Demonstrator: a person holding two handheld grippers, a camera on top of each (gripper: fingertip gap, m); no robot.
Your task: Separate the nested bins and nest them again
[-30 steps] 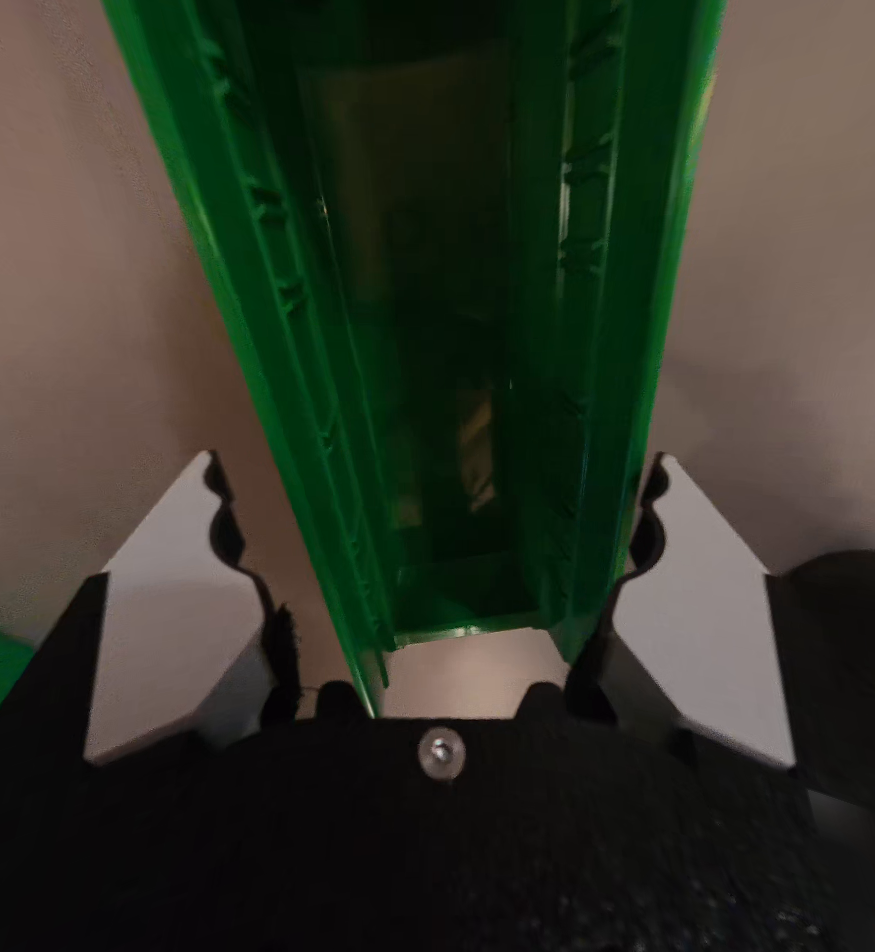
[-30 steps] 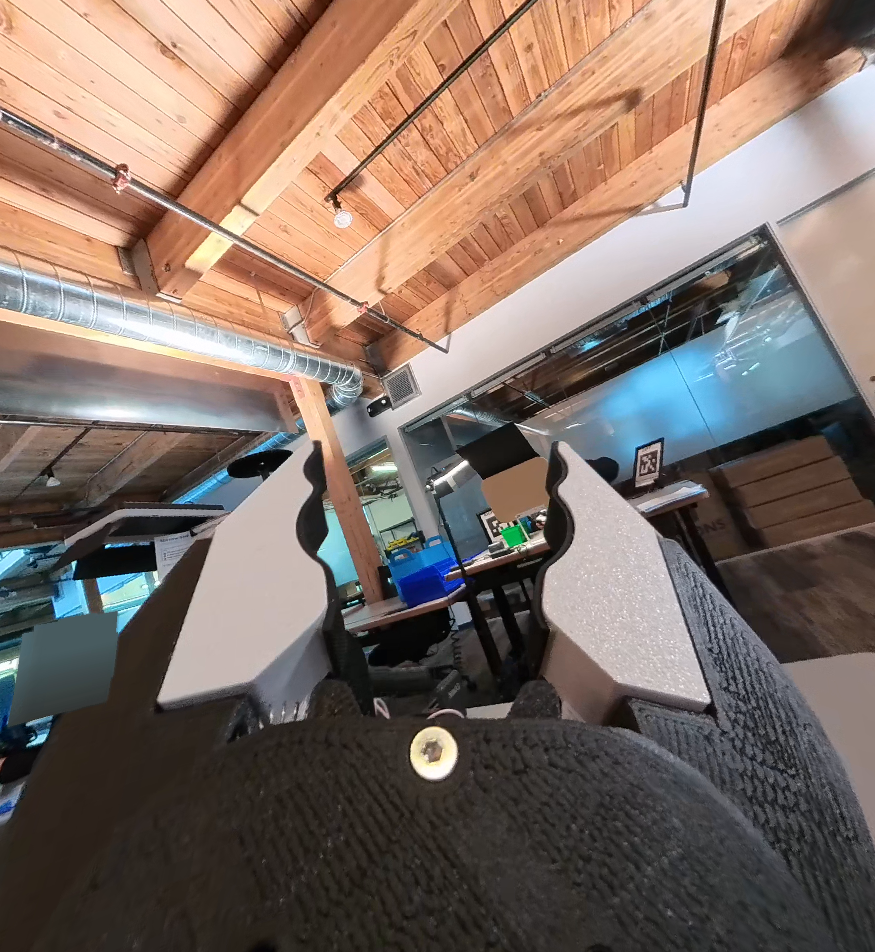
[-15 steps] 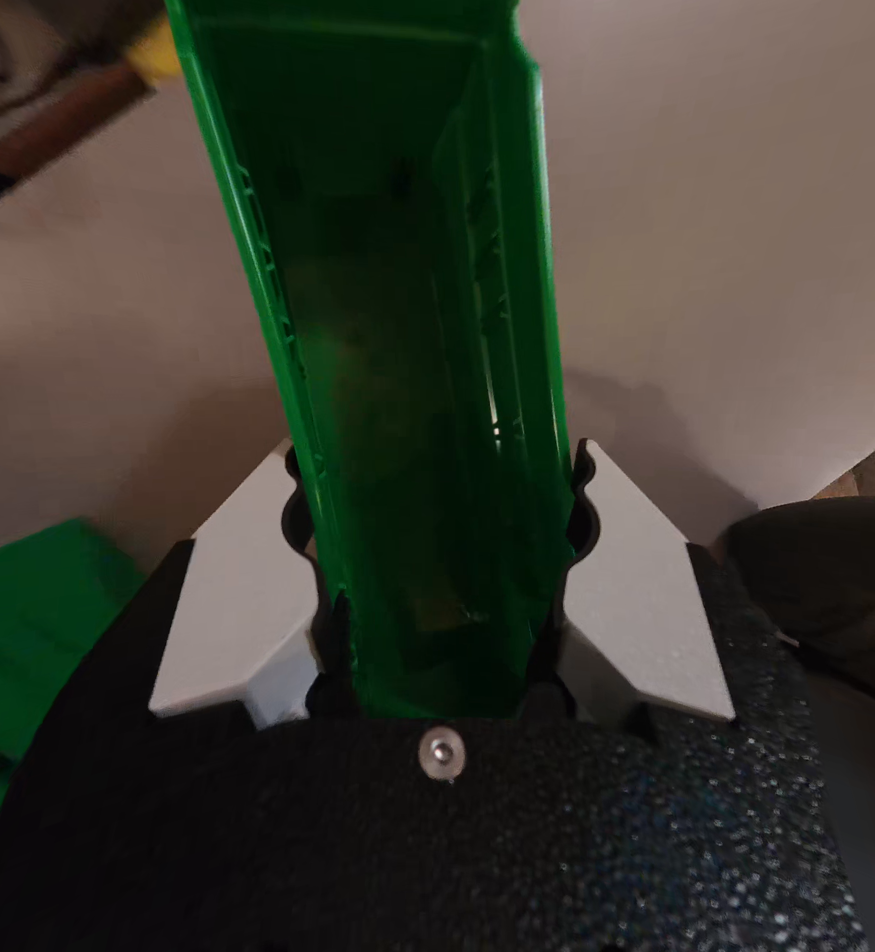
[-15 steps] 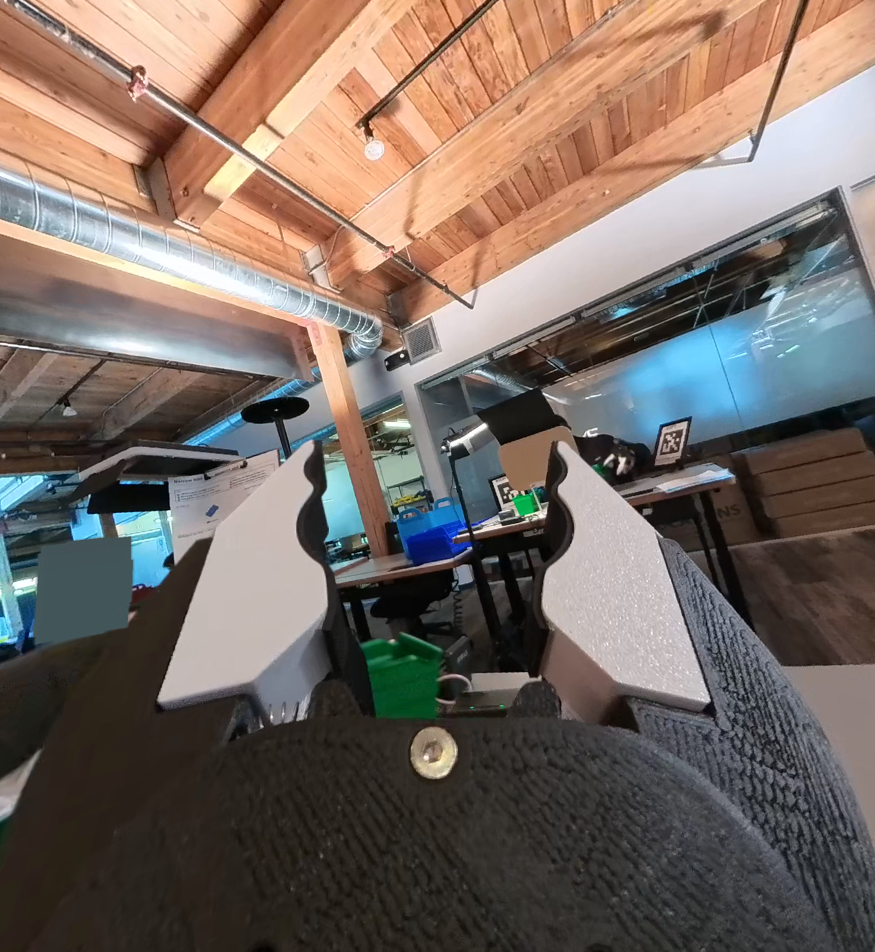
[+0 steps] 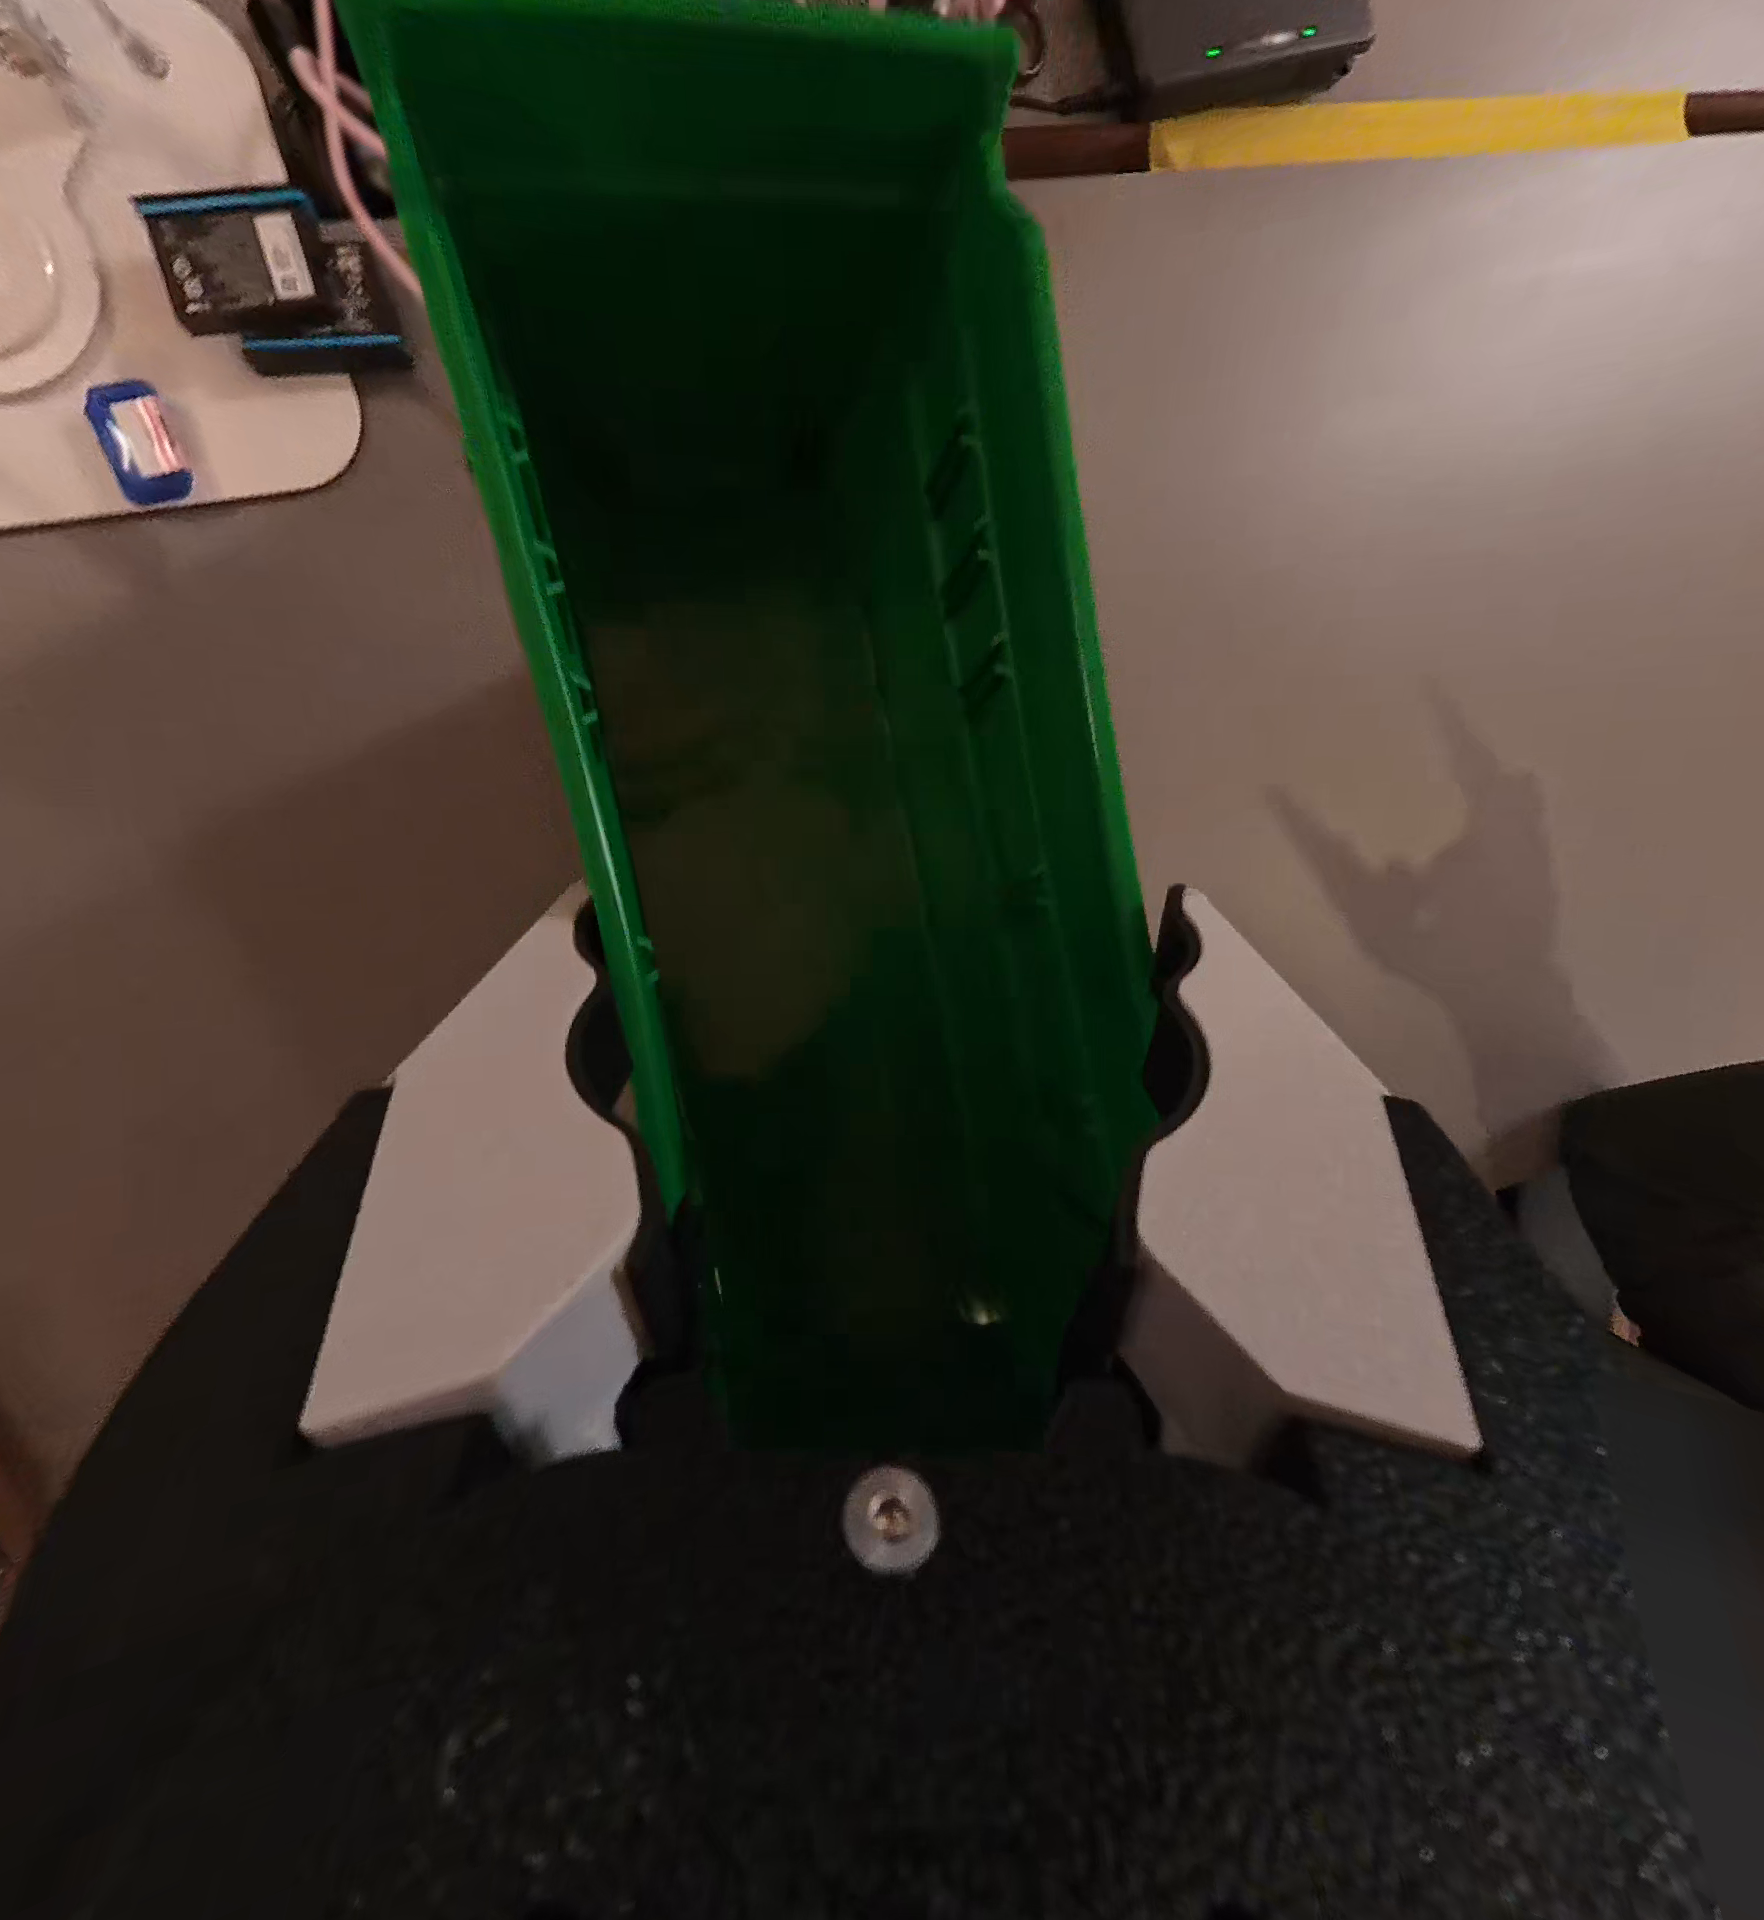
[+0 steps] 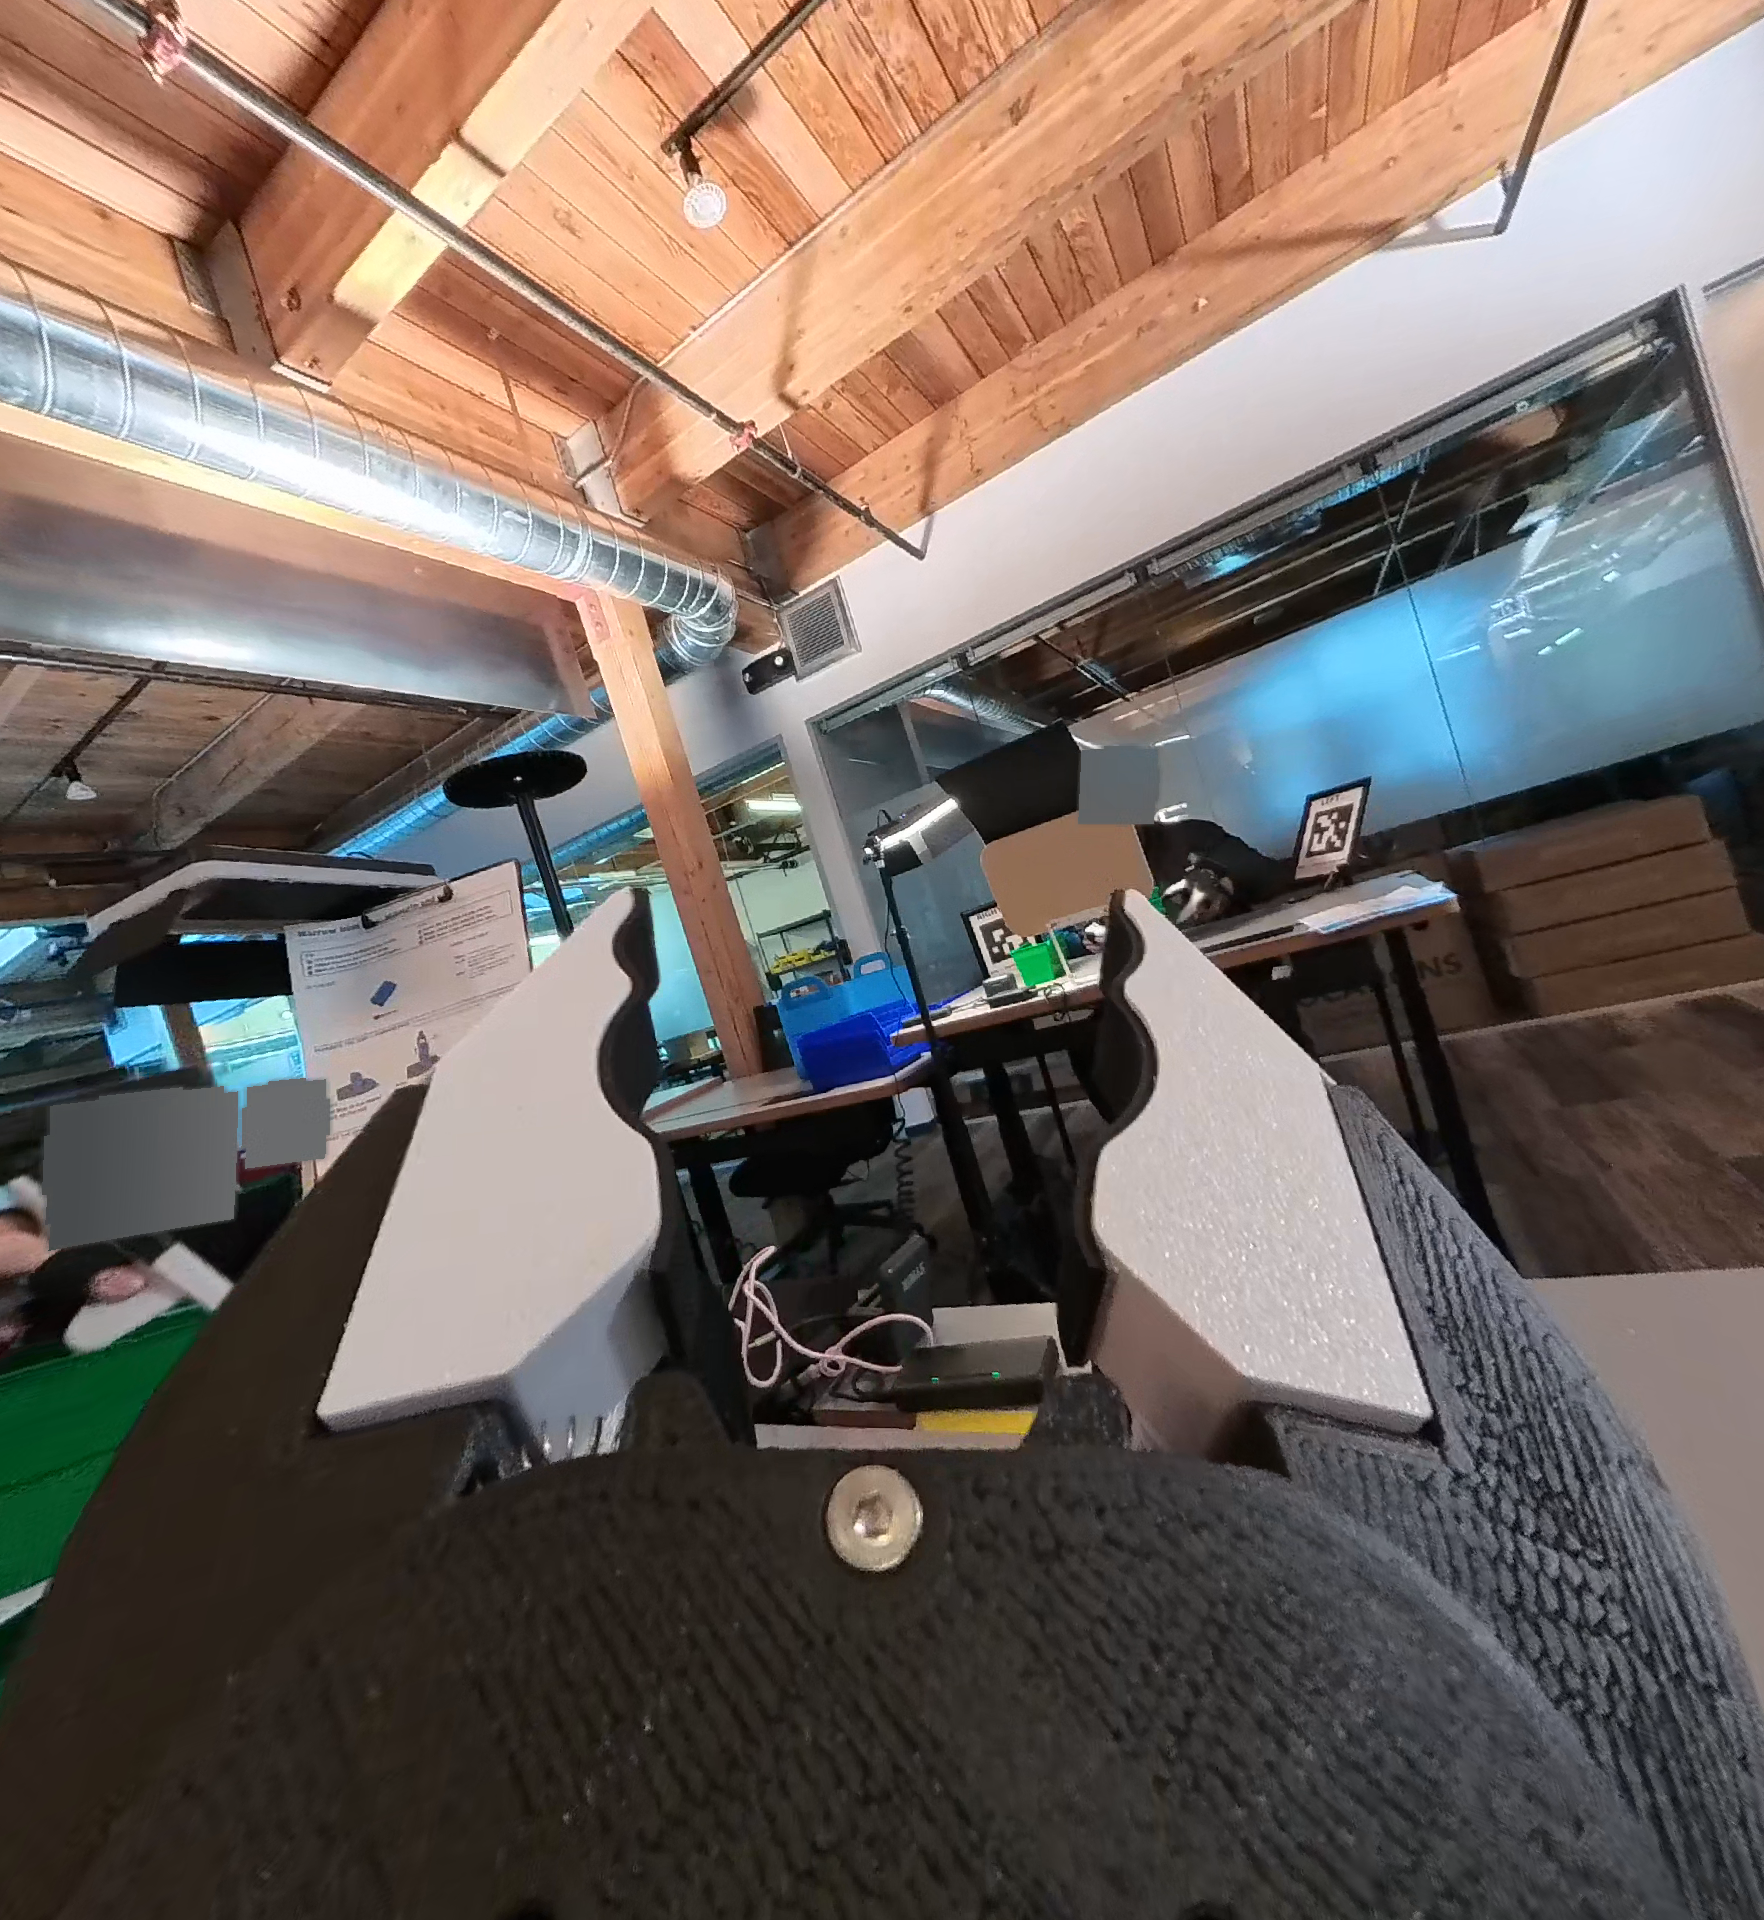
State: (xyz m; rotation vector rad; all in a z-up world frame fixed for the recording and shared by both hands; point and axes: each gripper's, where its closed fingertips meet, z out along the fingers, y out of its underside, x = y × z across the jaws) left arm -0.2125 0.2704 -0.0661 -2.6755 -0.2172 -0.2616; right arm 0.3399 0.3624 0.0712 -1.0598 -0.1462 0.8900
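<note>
Gripping a green bin lengthwise, your left gripper presses both fingers against its outer walls above the grey table. At right, your right gripper points up toward the room, jaws spread with nothing between them; another green bin lies at its left edge.
</note>
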